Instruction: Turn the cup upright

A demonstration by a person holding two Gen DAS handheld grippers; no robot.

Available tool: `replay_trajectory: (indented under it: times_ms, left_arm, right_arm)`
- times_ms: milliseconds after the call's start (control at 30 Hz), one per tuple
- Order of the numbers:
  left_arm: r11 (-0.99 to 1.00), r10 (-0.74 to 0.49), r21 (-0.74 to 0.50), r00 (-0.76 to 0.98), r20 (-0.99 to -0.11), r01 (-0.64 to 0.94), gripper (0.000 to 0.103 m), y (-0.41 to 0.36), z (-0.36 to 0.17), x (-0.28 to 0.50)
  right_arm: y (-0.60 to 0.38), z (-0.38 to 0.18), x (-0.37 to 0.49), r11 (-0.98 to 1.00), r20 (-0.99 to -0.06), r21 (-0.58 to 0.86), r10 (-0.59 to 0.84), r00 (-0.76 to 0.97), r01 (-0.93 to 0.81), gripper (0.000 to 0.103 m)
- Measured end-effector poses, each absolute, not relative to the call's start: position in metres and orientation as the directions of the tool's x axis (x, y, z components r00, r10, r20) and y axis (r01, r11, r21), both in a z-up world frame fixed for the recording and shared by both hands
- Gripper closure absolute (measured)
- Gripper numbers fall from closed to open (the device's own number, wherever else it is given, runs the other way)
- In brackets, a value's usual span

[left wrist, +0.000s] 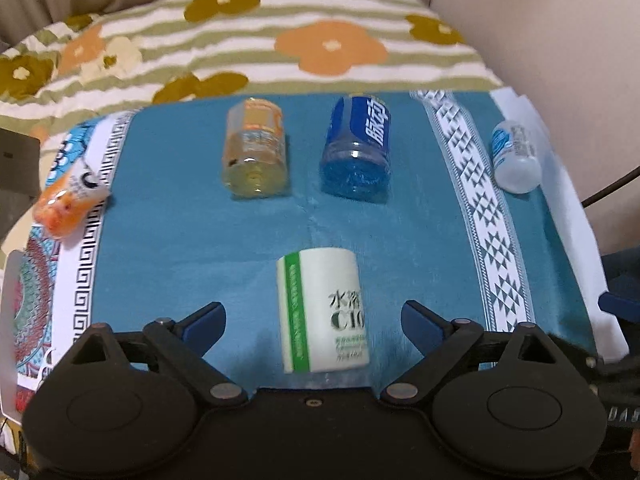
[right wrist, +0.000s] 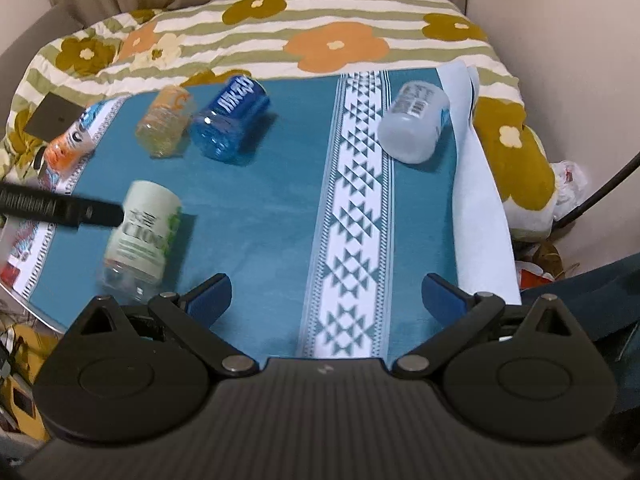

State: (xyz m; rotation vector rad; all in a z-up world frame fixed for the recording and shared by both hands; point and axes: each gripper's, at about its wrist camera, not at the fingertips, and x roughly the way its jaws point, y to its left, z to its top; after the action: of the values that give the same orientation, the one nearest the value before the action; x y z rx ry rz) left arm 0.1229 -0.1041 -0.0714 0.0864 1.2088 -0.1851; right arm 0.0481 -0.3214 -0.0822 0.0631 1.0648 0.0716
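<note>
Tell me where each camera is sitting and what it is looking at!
Left wrist: rides on the left gripper, looking forward over the teal patterned cloth at the lying white-and-green labelled plastic cup between its open jaws.
Right wrist: rides on the right gripper, jaws open over the cloth; the left gripper's dark tip shows.
Shared: that cup, the blue plastic cup and the flowered quilt.

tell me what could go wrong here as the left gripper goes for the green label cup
1. The green-label cup lies on its side between the open left gripper, so a nudge might roll it across the teal cloth.
2. Its clear end looks thin; a hard squeeze might crush it or let it slip.
3. The blue cup and yellow cup lie just beyond, so a tumbling cup could strike them.
</note>
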Motion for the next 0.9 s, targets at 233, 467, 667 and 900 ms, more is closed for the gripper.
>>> replay_trajectory:
  times_ms: [233,467,667,900]
  left_arm:
    - [0.985,-0.042,-0.005,0.211,-0.977,0.174,0.013,-0.121,-0.102,0.162]
    - [0.991,-0.033,-0.019,0.103,-0.994,0.136,0.028,-0.124,-0.129,0.185]
    - [0.993,-0.039,-0.034,0.047,-0.998,0.117,0.037,-0.120,-0.143,0.192]
    - [0.991,-0.051,-0.044,0.055,-0.997,0.128,0.039,-0.118,-0.143,0.193]
  right_arm:
    - [-0.342,-0.106,0.063,0.990,-0.887,0.131,0.140,0.440,-0.053,0.000]
    - [-0.354,-0.122,0.080,0.985,-0.894,0.163,0.168,0.415,-0.047,0.000]
    - [-0.360,-0.131,0.092,0.983,-0.897,0.180,0.177,0.404,-0.031,0.000]
    - [-0.360,-0.133,0.099,0.981,-0.895,0.195,0.185,0.405,-0.019,0.000]
